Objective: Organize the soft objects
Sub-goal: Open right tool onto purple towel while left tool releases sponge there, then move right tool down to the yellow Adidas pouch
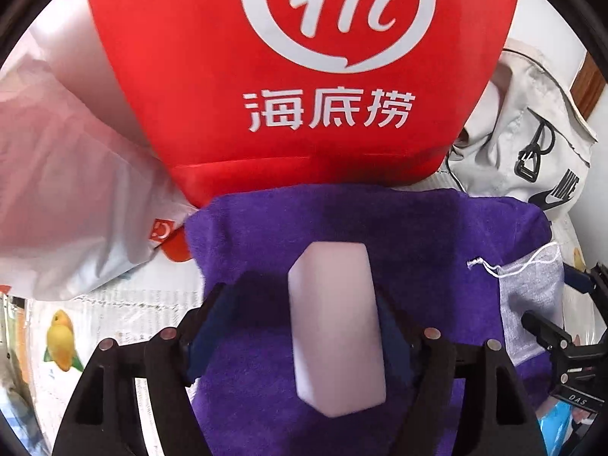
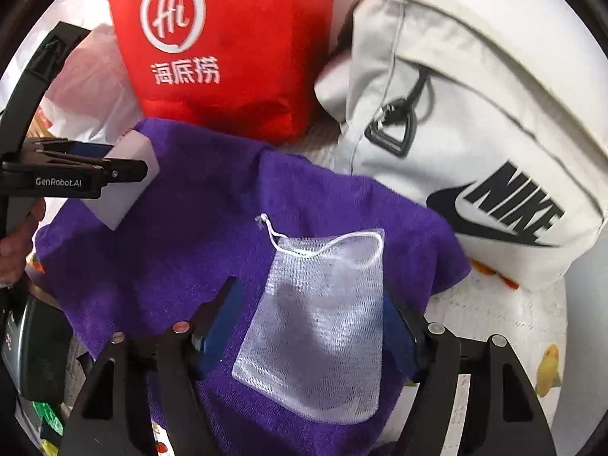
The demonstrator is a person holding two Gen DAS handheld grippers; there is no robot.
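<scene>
A pale white sponge block (image 1: pixel 336 326) sits between the fingers of my left gripper (image 1: pixel 304 304), which is shut on it above a purple towel (image 1: pixel 266 228). In the right wrist view the same block (image 2: pixel 133 174) is held at the left over the towel (image 2: pixel 197 197). A white mesh drawstring pouch (image 2: pixel 323 323) lies flat on the towel between the open fingers of my right gripper (image 2: pixel 311 304). The pouch also shows at the right of the left wrist view (image 1: pixel 532 292).
A red Haidilao bag (image 1: pixel 296 76) stands behind the towel, also in the right wrist view (image 2: pixel 224 45). A white Nike backpack (image 2: pixel 475 133) lies to the right. A white plastic bag (image 1: pixel 68 190) lies at left. The surface has a fruit-print cover (image 1: pixel 60 338).
</scene>
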